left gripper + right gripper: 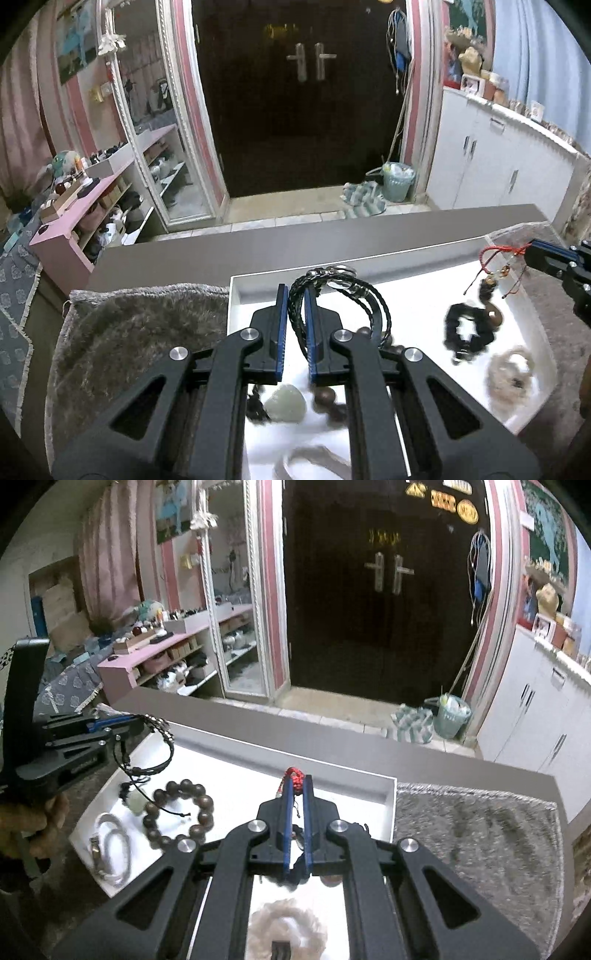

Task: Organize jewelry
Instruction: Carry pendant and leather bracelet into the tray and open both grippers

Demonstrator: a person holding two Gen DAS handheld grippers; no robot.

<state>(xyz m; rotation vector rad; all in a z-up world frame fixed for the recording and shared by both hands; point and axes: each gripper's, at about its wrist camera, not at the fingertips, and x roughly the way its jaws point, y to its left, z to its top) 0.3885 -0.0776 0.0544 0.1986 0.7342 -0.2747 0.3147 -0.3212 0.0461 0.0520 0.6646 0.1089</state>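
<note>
My left gripper (295, 291) is shut on a black braided leather bracelet (354, 306) and holds it above the white tray (406, 254); it also shows in the right wrist view (136, 720). My right gripper (297, 779) is shut on a red cord bracelet (294, 775) with brown beads, lifted over the tray's right side; it also shows in the left wrist view (532, 245). In the tray (369, 782) lie a brown wooden bead bracelet (179, 812), a pale jade pendant (136, 802), a silver bangle (110, 849), a black scrunchie (467, 328) and a beige scrunchie (284, 928).
The tray sits on a grey furry mat (480, 842) on a grey table (369, 746). Beyond the table's far edge are a dark double door (384, 590), a mirror, pink shelves (166, 653) at left and white cabinets (535, 716) at right.
</note>
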